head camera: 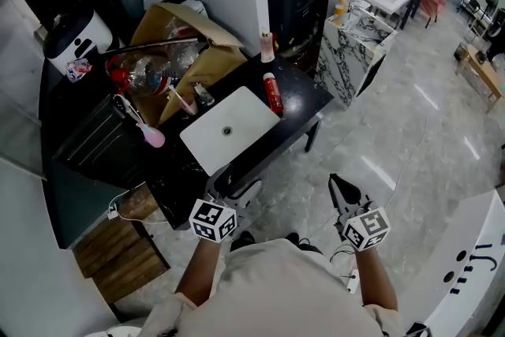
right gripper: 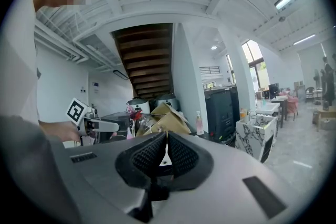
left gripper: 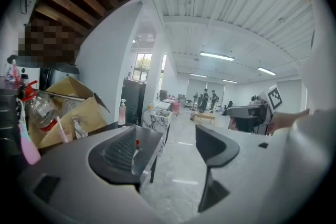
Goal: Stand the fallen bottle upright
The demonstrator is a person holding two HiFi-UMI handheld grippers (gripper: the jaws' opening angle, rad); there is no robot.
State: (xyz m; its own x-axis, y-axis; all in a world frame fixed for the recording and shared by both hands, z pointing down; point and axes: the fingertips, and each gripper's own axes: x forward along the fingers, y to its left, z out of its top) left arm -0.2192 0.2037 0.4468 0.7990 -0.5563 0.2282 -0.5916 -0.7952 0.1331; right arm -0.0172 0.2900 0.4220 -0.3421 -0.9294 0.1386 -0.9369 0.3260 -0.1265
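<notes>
Your left gripper [head camera: 235, 187] hangs off the table edge just below the white basin [head camera: 197, 147], on your side of it. In the left gripper view its jaws [left gripper: 168, 141] stand wide apart with only floor and table edge between them, so it holds nothing.

Your right gripper [head camera: 338, 185] is over the floor, well to the right of the basin and clear of the table. In the right gripper view its 2 ribbed pads [right gripper: 166, 152] are closed to a thin slit with nothing caught in it.

The red bottle [head camera: 273, 93] lies on its side on the black table [head camera: 306, 102], just beside the basin's right-hand corner, its length running away from you. Neither gripper touches it.

Beyond the basin, past the red bottle, 1 pink pump bottle [head camera: 267, 46] stands upright near the table's far edge.

To the far left of the basin an open cardboard box [head camera: 201, 63] holds clear plastic bottles [head camera: 150, 73]. A pink brush [head camera: 150, 134] lies just left of the basin. A white rice cooker [head camera: 75, 35] sits well beyond the basin at the far left.
</notes>
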